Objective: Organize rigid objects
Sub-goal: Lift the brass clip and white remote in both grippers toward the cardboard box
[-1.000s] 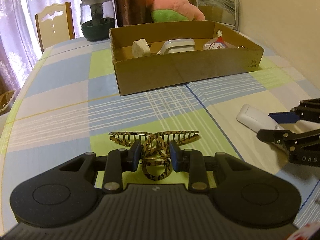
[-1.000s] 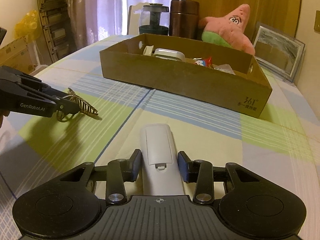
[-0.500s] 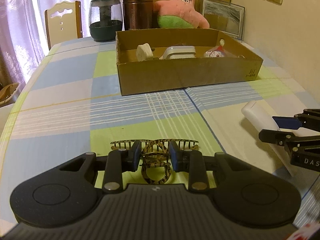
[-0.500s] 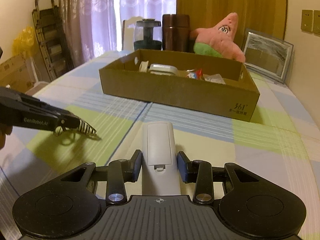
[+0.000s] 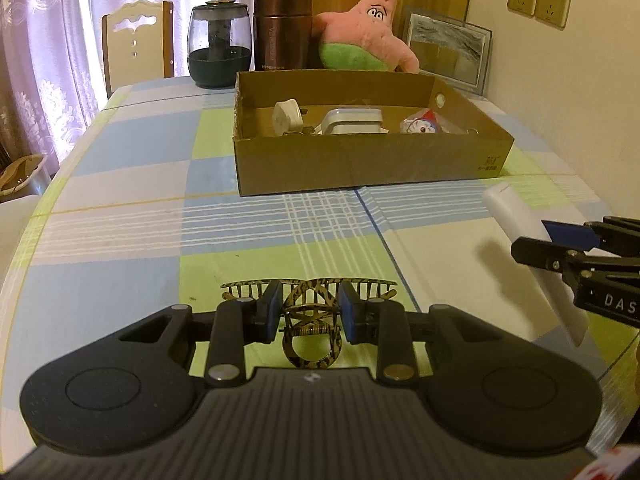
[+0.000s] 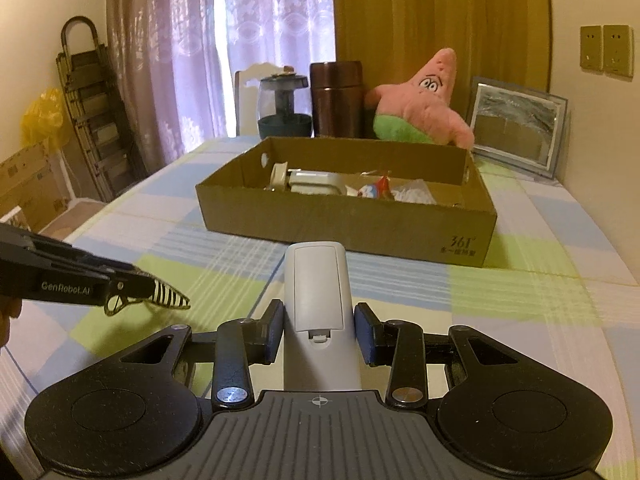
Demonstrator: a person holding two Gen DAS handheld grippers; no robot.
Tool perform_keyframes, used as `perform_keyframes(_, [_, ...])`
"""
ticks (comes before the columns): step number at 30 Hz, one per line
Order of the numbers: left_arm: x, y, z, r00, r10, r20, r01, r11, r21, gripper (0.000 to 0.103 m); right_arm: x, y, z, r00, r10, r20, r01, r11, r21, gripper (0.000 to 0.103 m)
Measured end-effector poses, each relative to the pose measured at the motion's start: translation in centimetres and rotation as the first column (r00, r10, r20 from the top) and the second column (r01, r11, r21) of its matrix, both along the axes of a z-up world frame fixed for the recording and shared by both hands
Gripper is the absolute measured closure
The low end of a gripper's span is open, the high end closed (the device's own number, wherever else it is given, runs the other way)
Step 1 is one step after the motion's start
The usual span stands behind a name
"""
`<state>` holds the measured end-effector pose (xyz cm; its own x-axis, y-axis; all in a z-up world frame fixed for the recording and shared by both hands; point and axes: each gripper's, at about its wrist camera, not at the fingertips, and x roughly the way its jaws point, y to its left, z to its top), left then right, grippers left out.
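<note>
Short of the cardboard box (image 5: 372, 164), left tool (image 5: 308, 312) pinches a tortoiseshell hair claw (image 5: 310, 320), right tool (image 6: 319, 330) a white remote (image 6: 318, 292); both loads look lifted. Next: carry over the near wall, release inside.

Warm, rather dim indoor light is filling both views, while daylight is coming through the curtain (image 6: 256, 40) behind the cardboard box (image 6: 344, 220) and glowing overexposed there. Soft shadows are lying on the tablecloth (image 5: 120, 216) near the box. The fisheye lens is bending the edges, and the corners are going dark.
</note>
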<state>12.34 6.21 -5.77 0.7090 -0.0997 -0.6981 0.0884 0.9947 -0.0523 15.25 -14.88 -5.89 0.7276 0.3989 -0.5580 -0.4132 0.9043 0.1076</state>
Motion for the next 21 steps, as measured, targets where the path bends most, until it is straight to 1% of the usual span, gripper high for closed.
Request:
perform_keyframes(10, [-0.5, -1.2, 1.9, 1.0, -0.005, 0.002, 0.005, 1.0, -0.005, 0.078, -0.4, -1.3, 1.8, 0.999, -0.045, 0.004, 0.044, 0.999, 0.016, 0.068])
perform_keyframes(17, [-0.8, -2.3, 3.7, 1.0, -0.014, 0.001, 0.014, 1.0, 0.012, 0.078, -0.8, -2.5, 3.2, 0.997, -0.071, 0.006, 0.07, 0.997, 0.02, 0.068])
perform_keyframes(21, [-0.8, -3.0, 4.7, 0.999, -0.034, -0.001, 0.034, 0.999, 0.028, 0.078, -0.8, -3.1, 4.2, 0.997, -0.081, 0.003, 0.081, 0.996, 0.024, 0.068])
